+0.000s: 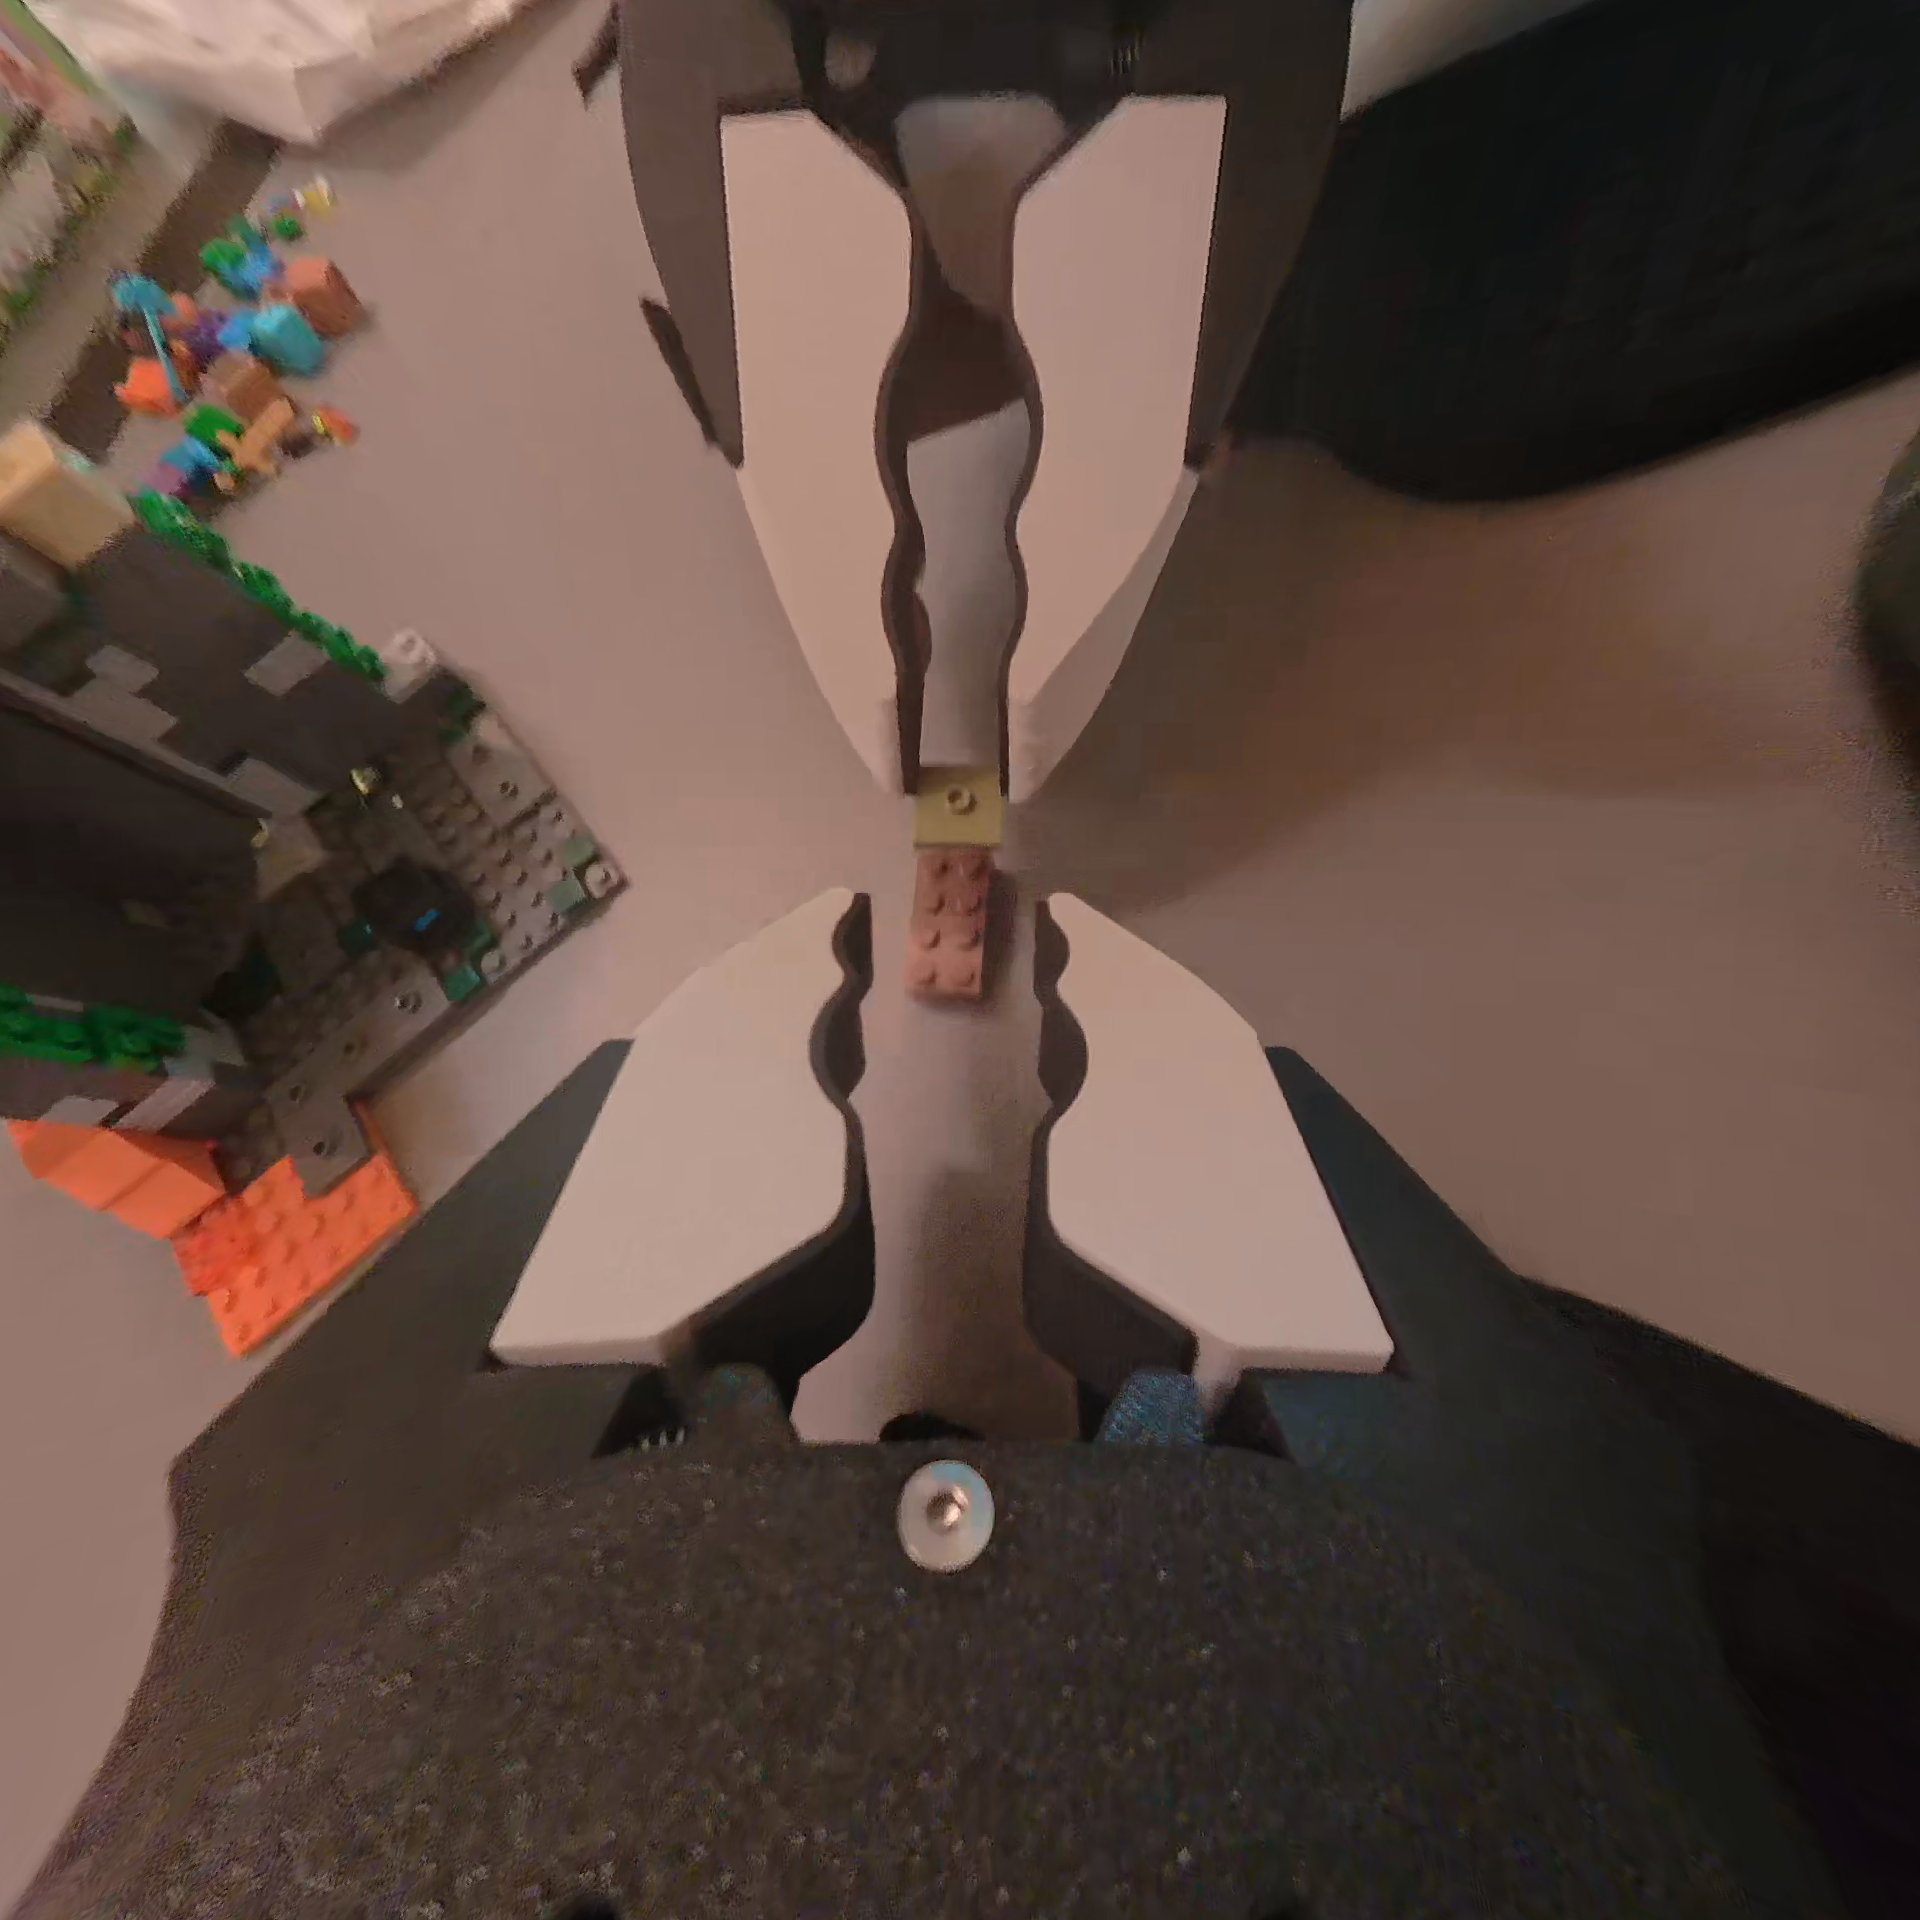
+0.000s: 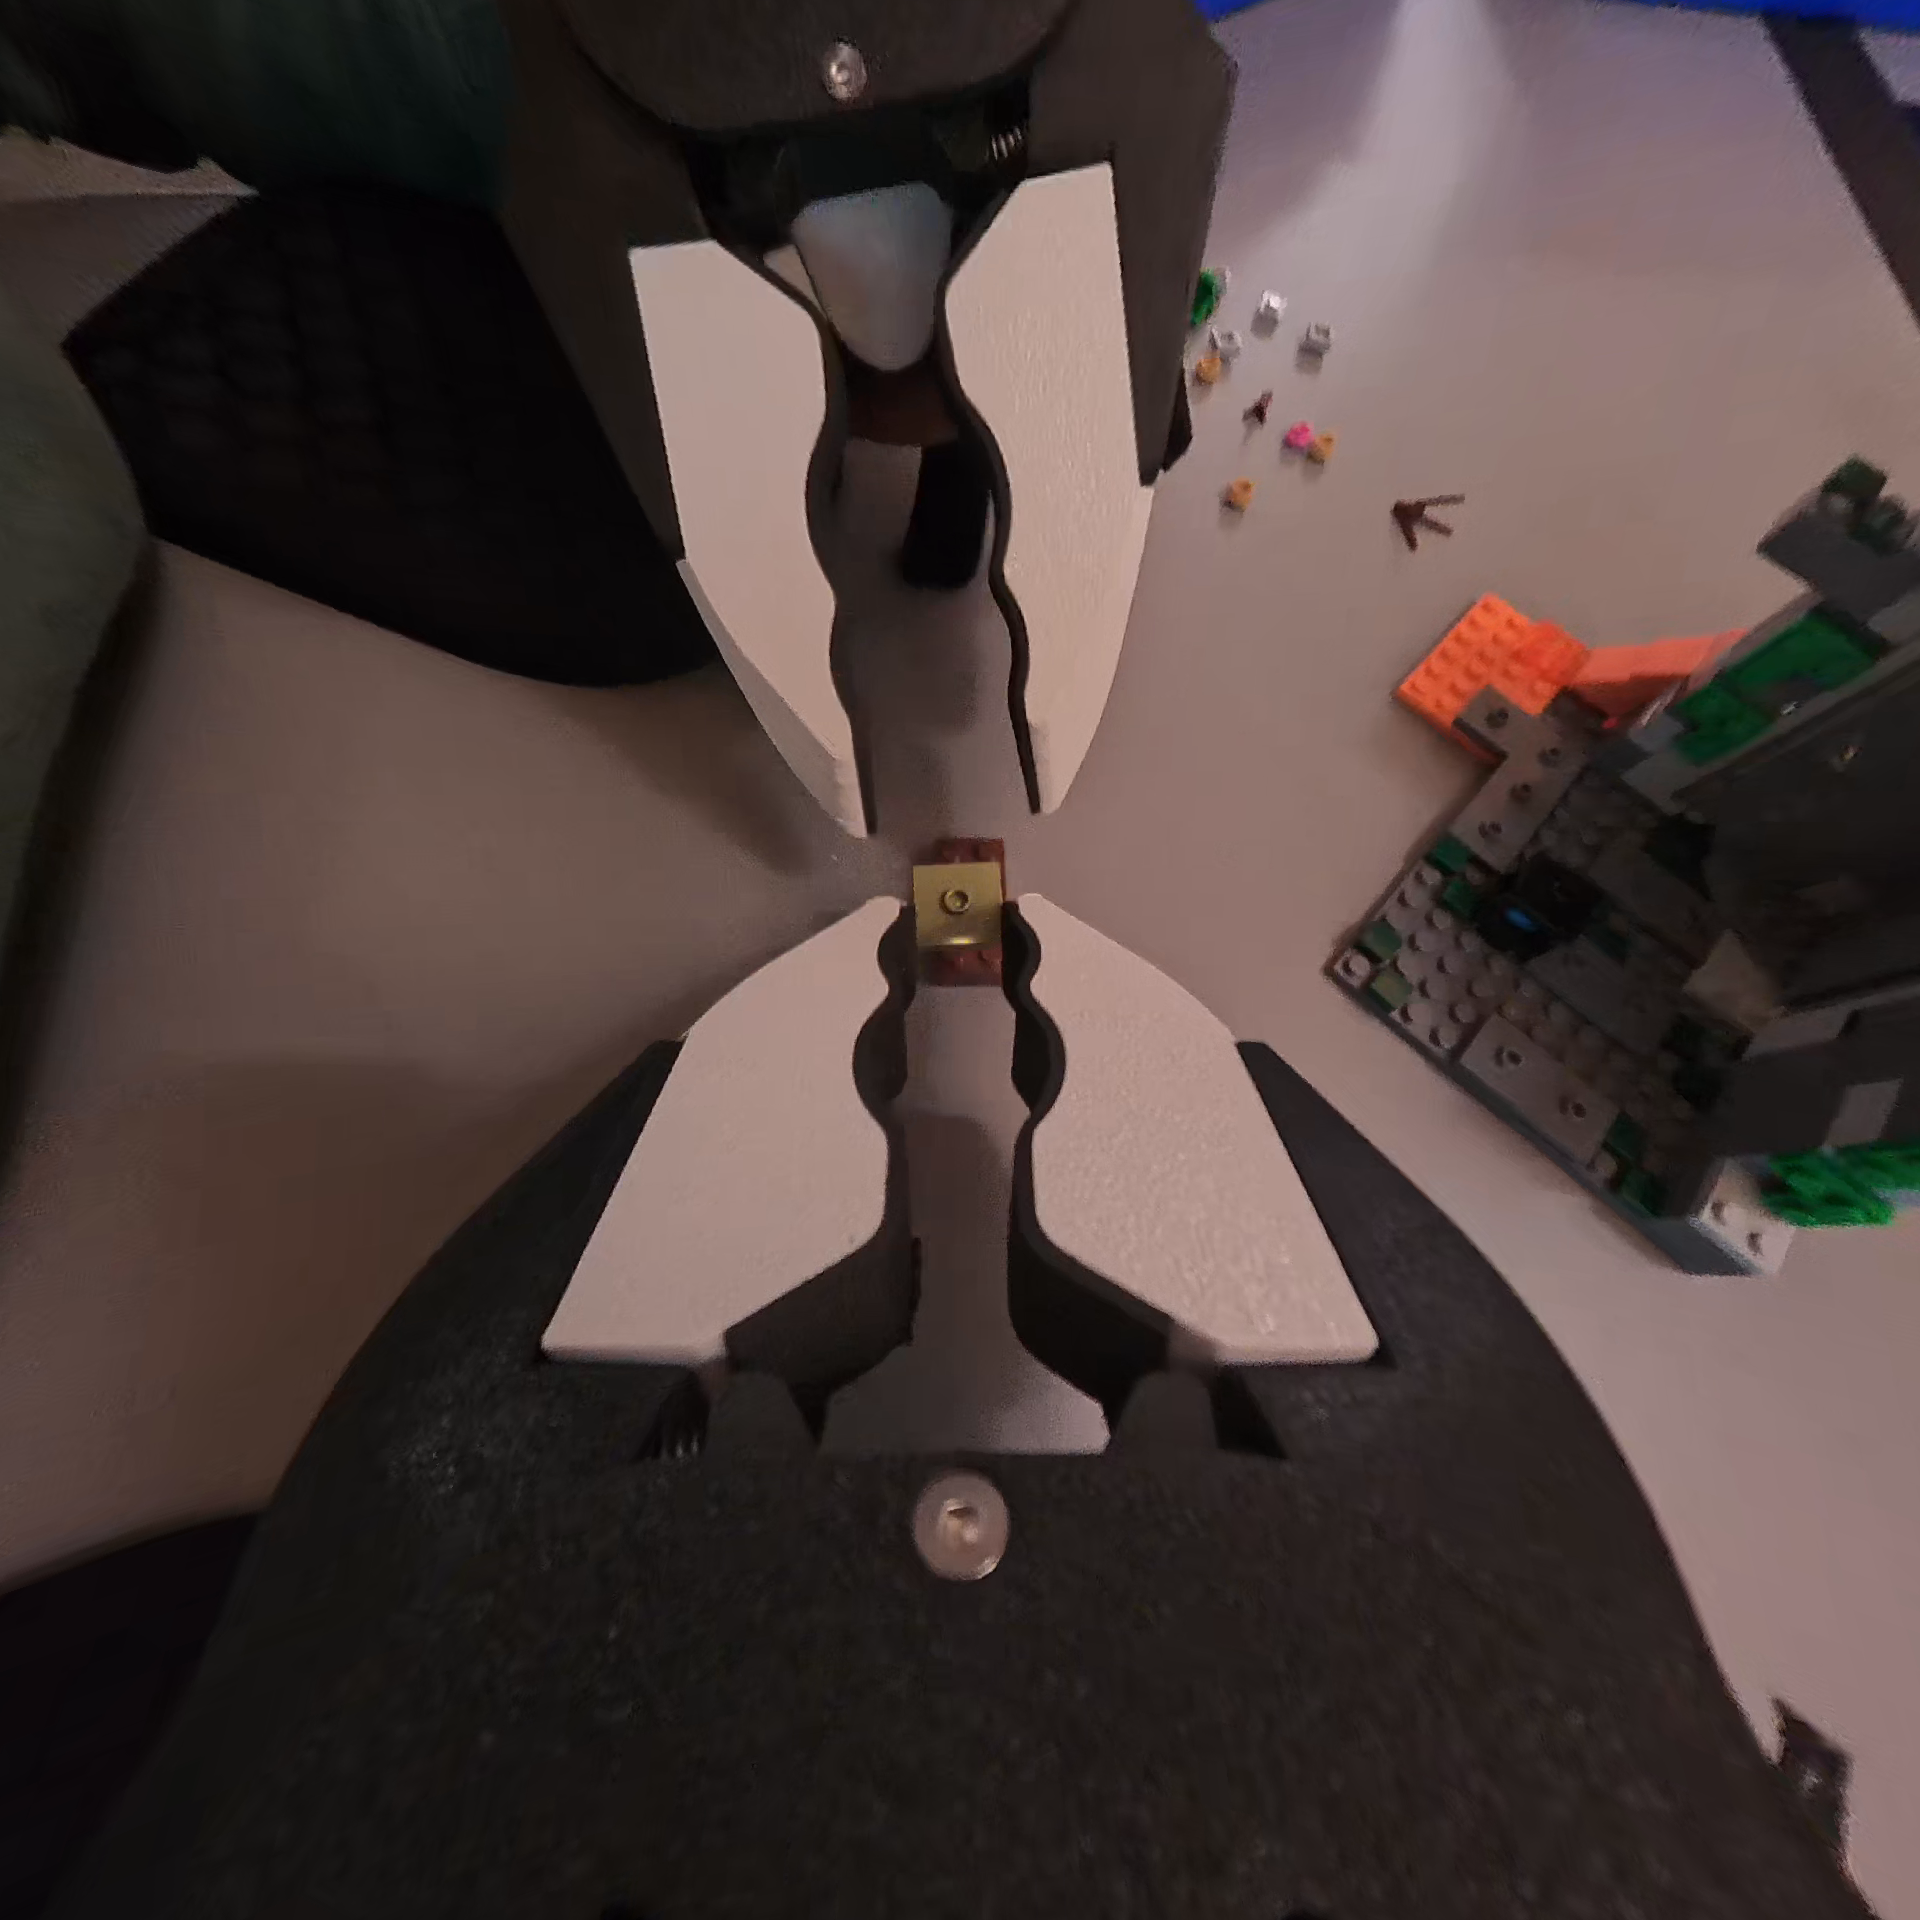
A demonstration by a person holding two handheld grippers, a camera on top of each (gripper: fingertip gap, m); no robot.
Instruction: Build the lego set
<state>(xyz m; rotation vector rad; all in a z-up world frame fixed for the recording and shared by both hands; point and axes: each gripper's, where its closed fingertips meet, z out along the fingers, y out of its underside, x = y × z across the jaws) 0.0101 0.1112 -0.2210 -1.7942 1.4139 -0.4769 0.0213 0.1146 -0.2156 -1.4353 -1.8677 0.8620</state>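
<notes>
— Seating the yellow plate (image 1: pixel 957 808) on the brown plate (image 1: pixel 951 940): grip at present?

— Right gripper (image 2: pixel 956 920) clamped on the yellow plate across two opposite sides, entering from the far side in the left wrist view. Left gripper (image 1: pixel 951 914) spread and holding nothing, its fingertips flanking the brown plate with a visible gap on either side.

— Position of the two pieces?

— Mid-scene over the bare table (image 1: pixel 1455 831). Yellow plate stacked over the far end of the brown plate, with rows of brown studs exposed toward the near side. Resting on the table or lifted off it: cannot tell.

— Best way to finish the step?

— Judged from these views: first close the left fingers on the long sides of the brown plate to stop it sliding. Then square the yellow edges to the stud rows and press straight down, without twist. Release only once flush all round.

— Likely faults?

— A tilted, half-engaged seat; the brown plate skating away under the push; the small yellow plate popping from the tips if squeezed off-centre. Also worth keeping clear of the partly built model (image 1: pixel 312 831) at left and the loose pieces (image 1: pixel 239 343) at far left.
</notes>
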